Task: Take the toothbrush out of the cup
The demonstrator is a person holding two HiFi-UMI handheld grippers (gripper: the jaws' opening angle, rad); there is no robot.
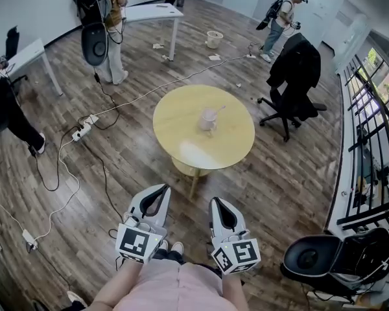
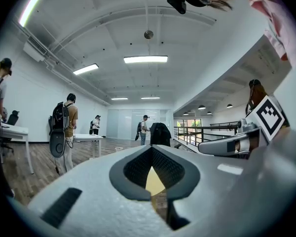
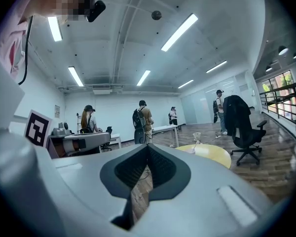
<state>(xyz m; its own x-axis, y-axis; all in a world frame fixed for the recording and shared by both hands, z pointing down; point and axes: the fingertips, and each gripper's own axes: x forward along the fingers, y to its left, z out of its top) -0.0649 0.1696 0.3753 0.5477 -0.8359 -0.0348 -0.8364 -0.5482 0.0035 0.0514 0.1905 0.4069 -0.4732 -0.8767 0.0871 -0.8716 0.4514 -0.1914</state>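
Toothbrush in cup at centre of table — left gripper and right gripper both well short of table, jaws together, nothing held.

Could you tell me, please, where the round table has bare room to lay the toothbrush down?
Almost all of it: the table holds only the cup near its middle, with the toothbrush inside. The near part, between cup and rim, is widest. Crowded: cables trail left of it, and a chair stands to its right.

A shared open office: white desk, swivel chair, ceiling strip lights.
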